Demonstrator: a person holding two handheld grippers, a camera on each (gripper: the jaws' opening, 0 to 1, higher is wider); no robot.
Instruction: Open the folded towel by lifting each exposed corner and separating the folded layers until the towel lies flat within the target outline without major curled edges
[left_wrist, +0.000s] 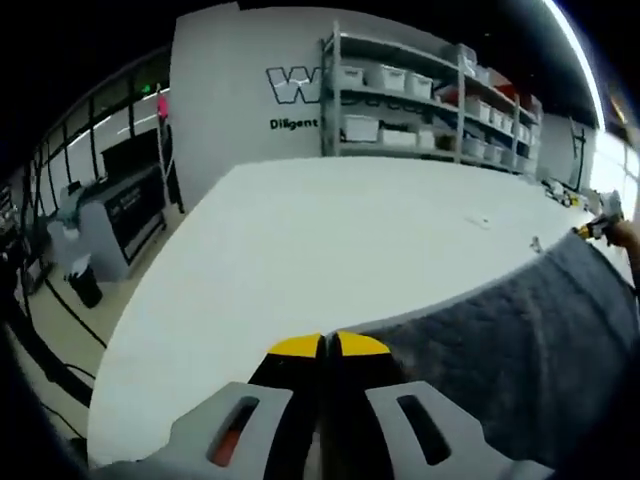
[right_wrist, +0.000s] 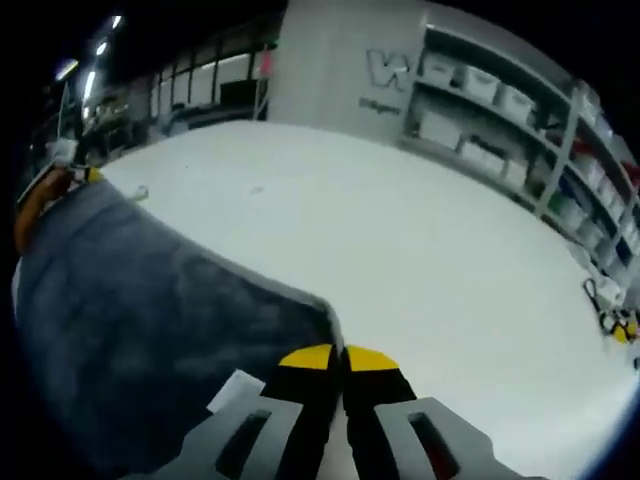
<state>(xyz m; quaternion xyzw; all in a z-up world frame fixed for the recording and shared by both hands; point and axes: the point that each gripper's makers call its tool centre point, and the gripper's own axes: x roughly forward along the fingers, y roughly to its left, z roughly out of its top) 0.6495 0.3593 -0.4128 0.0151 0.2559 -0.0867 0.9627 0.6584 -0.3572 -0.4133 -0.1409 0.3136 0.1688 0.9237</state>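
Each gripper (left_wrist: 330, 345) (right_wrist: 338, 357): yellow-tipped black jaws, grey slotted mounts.

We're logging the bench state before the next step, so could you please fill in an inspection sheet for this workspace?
Surface: white table, broad and bare beyond the towel.
Job's things: dark grey towel spread between the two grippers, its near edge lifted; no target outline can be made out.
Clutter: small yellow and black items near the table's far edge; too small to identify.
Grippers: left gripper and right gripper, jaws closed together at the towel's edge; whether cloth is pinched cannot be told.
Cables: dark cables on the floor beside the table.
Surroundings: metal shelving with white bins, a grey wall with lettering, ceiling strip lights.
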